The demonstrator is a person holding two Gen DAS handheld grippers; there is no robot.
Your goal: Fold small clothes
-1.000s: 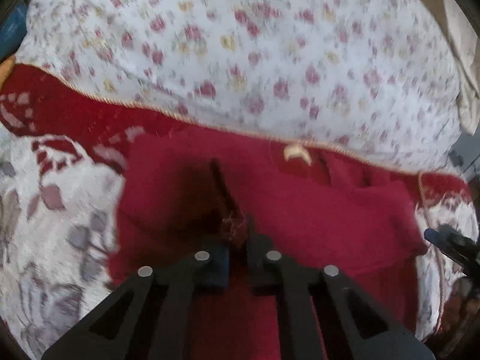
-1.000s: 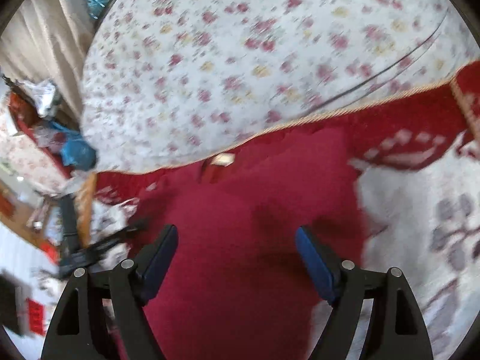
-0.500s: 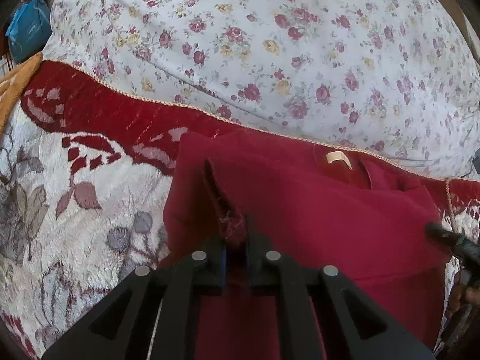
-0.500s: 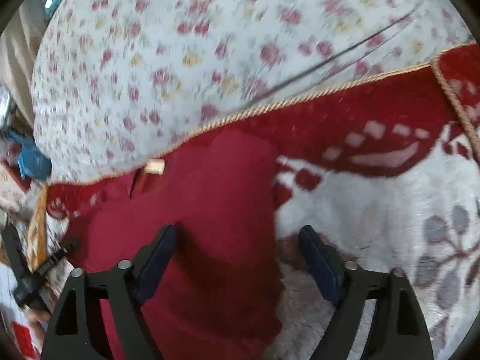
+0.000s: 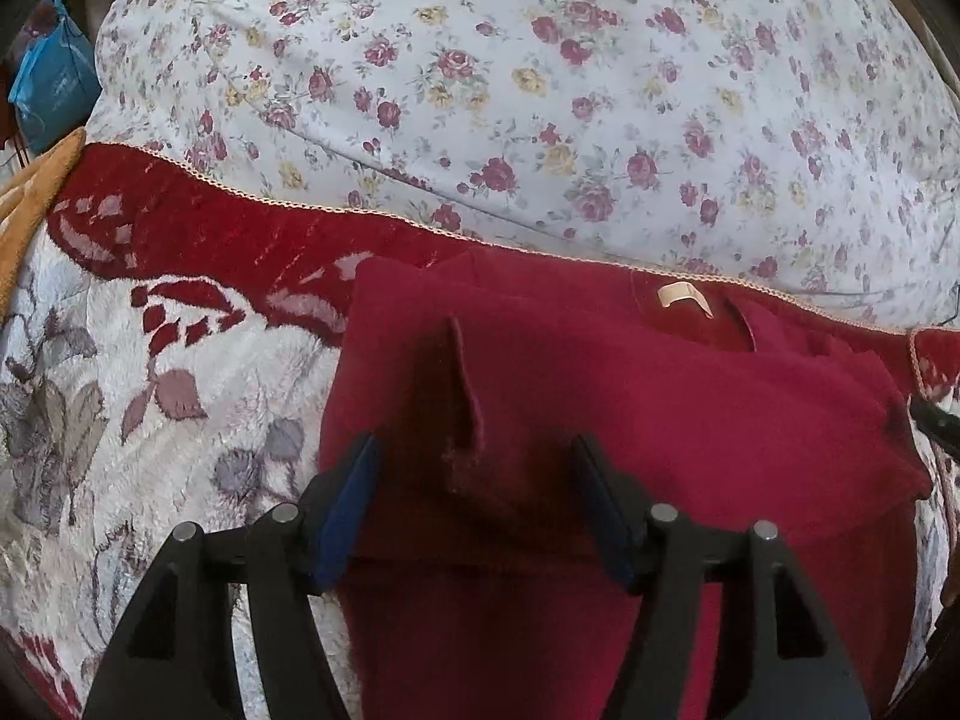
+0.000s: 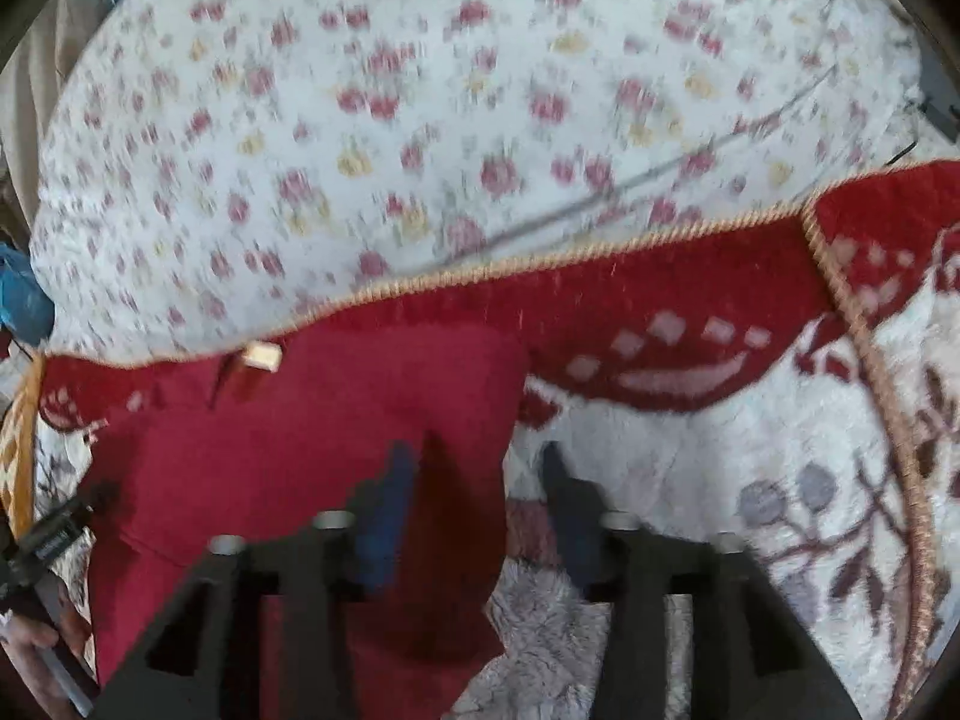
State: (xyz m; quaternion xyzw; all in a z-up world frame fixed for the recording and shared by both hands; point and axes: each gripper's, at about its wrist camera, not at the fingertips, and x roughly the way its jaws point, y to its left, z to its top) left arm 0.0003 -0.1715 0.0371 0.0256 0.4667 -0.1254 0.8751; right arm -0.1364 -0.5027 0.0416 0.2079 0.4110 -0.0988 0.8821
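Left wrist view has the red garment [image 5: 630,420] lying folded on a plush red-and-white blanket [image 5: 150,420], its top edge right up against the blanket's gold-corded border. There's a small cream tag [image 5: 678,295] at the neckline, but I can't make out any writing on it, it's just a blank-looking tab from here. A little ridge of fabric stands up in the middle of the garment, and the left claw [image 5: 474,483] sits with its blue-padded fingers [image 5: 348,510] spread wide on either side of that ridge, not pinching anything. Beyond the blanket's edge there's a white floral bedsheet [image 5: 540,90] with small pink and yellow roses. A blue bag [image 5: 51,90] peeks in at the far left.

The right wrist view is pretty blurry. The right claw [image 6: 474,480] is parted too, straddling the garment's side edge: one finger is over the red fabric, the other over the blanket's white pile. The tag [image 6: 261,355] shows here as well, still unreadable. The other claw's dark tip pokes in at the lower left.
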